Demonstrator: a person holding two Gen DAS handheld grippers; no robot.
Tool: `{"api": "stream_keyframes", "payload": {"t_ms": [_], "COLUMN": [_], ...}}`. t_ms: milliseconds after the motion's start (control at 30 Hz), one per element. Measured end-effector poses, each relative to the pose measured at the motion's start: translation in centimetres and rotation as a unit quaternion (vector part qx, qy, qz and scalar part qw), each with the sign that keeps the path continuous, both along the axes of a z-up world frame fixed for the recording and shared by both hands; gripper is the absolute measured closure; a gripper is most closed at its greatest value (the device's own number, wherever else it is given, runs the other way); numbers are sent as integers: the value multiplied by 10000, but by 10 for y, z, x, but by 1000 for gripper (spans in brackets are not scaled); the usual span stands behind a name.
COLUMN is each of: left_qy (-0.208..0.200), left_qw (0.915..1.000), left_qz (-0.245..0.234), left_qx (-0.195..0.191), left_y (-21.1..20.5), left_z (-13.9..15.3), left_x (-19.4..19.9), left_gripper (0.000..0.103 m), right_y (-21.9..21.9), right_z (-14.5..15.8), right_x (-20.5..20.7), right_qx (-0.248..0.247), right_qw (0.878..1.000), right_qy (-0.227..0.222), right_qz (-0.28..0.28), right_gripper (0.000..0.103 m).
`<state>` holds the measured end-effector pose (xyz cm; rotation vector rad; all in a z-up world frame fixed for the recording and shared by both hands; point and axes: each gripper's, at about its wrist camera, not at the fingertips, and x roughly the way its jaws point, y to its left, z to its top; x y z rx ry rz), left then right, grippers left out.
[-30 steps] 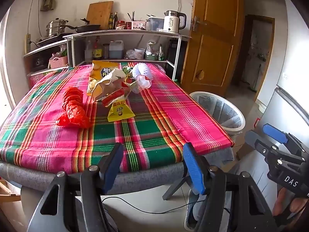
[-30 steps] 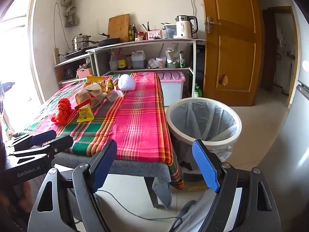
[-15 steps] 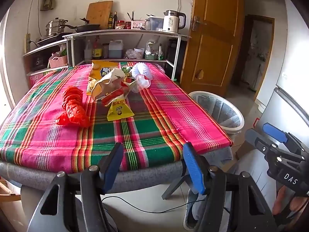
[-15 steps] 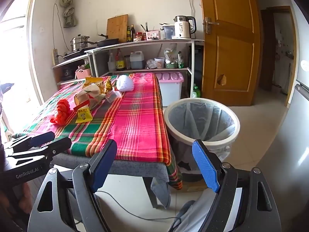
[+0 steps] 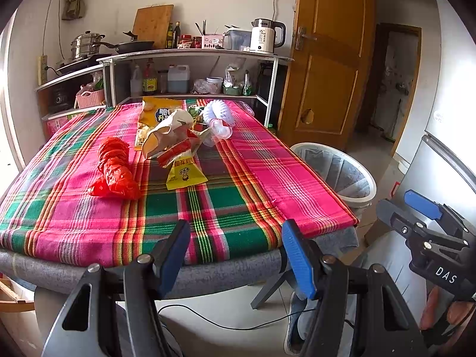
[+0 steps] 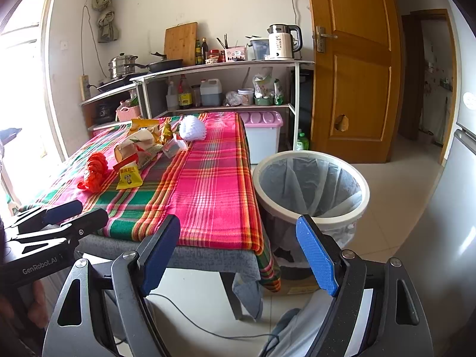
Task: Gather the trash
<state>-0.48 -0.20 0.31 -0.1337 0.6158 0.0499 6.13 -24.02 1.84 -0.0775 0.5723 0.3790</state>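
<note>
Trash lies on a plaid-covered table (image 5: 238, 208): a crumpled red plastic bag (image 5: 114, 168), a yellow snack packet (image 5: 184, 175), a crumpled paper bag (image 5: 169, 131), a yellow chip bag (image 5: 154, 113), clear plastic cups (image 5: 218, 131) and a white foam net (image 5: 217, 111). A white lined bin (image 6: 312, 187) stands on the floor at the table's right. My left gripper (image 5: 235, 255) hangs open before the table's near edge, holding nothing. My right gripper (image 6: 238, 253) is open and empty, near the table's front right corner, with the bin just ahead.
Behind the table stands a shelf unit (image 5: 193, 56) with pots, bottles and a kettle (image 5: 263, 38). A wooden door (image 6: 351, 68) stands open at right, a pink-lidded box (image 6: 263, 134) sits beyond the bin. A cable (image 6: 193, 321) runs over the floor.
Both views have crept slightly closer to the table. Both grippers stay open; no trash has moved.
</note>
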Motion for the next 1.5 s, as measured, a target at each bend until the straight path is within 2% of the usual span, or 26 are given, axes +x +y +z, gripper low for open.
{"api": "stream_keyframes", "payload": {"t_ms": [1500], "left_qy": [-42], "left_qw": [10000], "left_qz": [-26], "left_qx": [17], "left_y": [-2], "left_z": [2], "left_x": [1], "left_gripper": [37], "right_y": [-1], "right_z": [0], "right_x": [2], "right_qx": [-5], "right_qw": [10000], "right_qy": [18], "right_qz": [-6], "right_gripper": [22]}}
